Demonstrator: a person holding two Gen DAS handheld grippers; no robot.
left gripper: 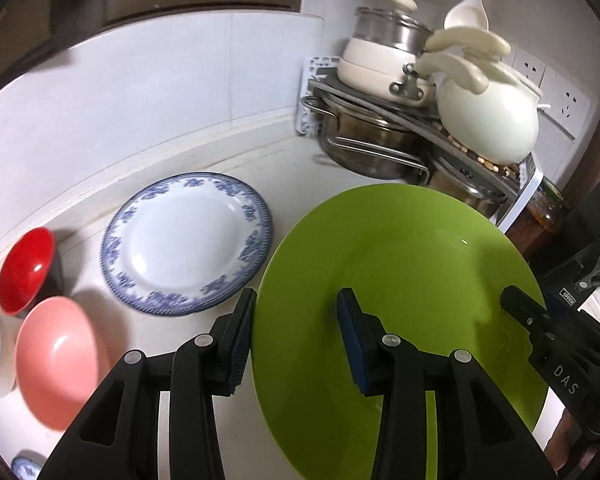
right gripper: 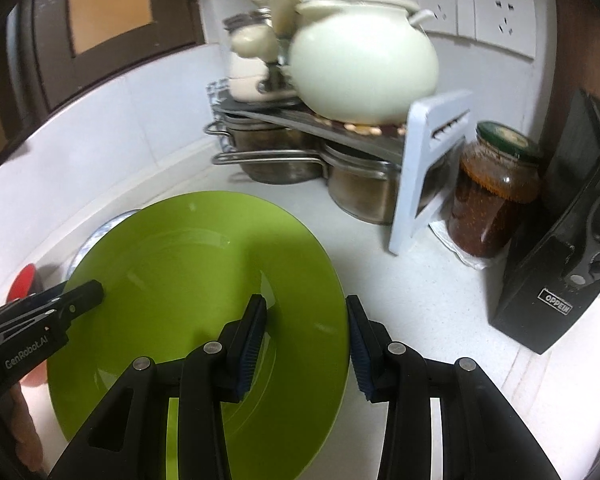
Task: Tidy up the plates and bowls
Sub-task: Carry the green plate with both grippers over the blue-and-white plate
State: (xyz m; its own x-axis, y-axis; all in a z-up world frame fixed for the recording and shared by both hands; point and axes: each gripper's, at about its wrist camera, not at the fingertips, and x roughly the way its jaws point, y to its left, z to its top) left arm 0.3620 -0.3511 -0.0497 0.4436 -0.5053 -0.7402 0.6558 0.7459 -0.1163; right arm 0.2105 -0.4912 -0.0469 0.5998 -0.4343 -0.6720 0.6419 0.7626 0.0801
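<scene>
we had the green plate (left gripper: 400,280) face up, round so no long axis, both grippers clamped on opposite rims: left gripper (left gripper: 296,340), right gripper (right gripper: 306,344). blue-patterned plate (left gripper: 186,242) lay just left of the green plate; pot rack (right gripper: 312,128) behind it, bare counter (right gripper: 420,280) to its right.

White counter (left gripper: 288,168) bears blue-rimmed plate (left gripper: 186,242) and bowls (red (left gripper: 26,270), pink (left gripper: 56,360))

Both wrist cameras look steeply down along their tongs from close above the worktop (left gripper: 292,176), sharing the green plate (left gripper: 400,264) and corner pot rack (right gripper: 300,120).
</scene>
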